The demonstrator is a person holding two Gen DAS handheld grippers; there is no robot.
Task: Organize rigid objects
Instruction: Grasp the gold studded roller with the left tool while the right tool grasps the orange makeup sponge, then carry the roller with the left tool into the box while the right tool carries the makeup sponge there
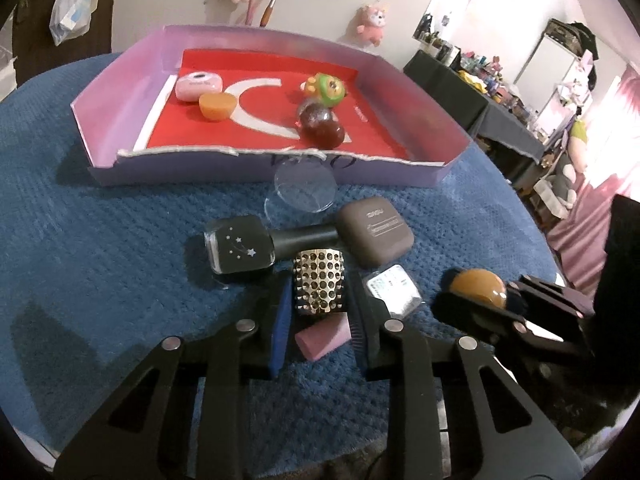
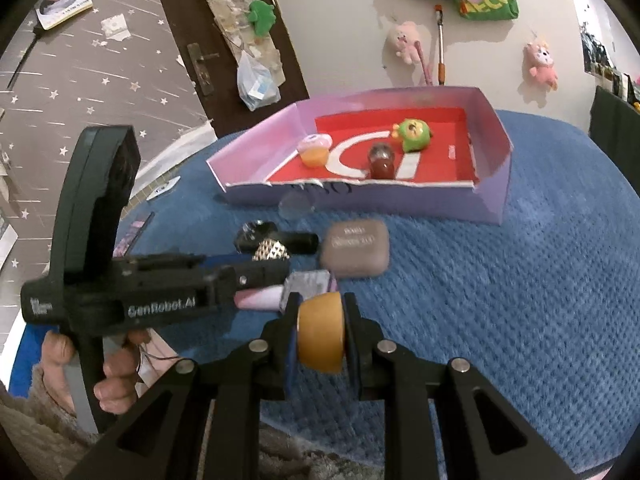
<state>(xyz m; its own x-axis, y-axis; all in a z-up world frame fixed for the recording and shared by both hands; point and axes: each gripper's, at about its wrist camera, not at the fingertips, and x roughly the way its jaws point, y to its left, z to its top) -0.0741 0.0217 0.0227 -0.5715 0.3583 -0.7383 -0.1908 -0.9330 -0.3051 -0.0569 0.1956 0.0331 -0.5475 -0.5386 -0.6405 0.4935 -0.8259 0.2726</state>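
On the blue mat, my left gripper (image 1: 320,292) is shut on a gold studded metal cuff (image 1: 319,280). A pink block (image 1: 324,338) lies on the mat between the fingers, closer to the camera. My right gripper (image 2: 322,300) is shut on an amber round piece (image 2: 322,334), held just above the mat to the right of the left gripper (image 2: 280,268). Loose beside them lie a black nail polish bottle (image 1: 240,248), a taupe case (image 1: 374,236), a clear disc (image 1: 304,192) and a small clear packet (image 1: 394,288).
A lilac tray (image 1: 260,172) with a red floor stands behind the pile. It holds a pink case (image 1: 198,86), an orange cup (image 1: 216,106), a green toy (image 1: 326,88) and dark red balls (image 1: 320,128). A hand (image 2: 116,384) holds the left gripper's handle.
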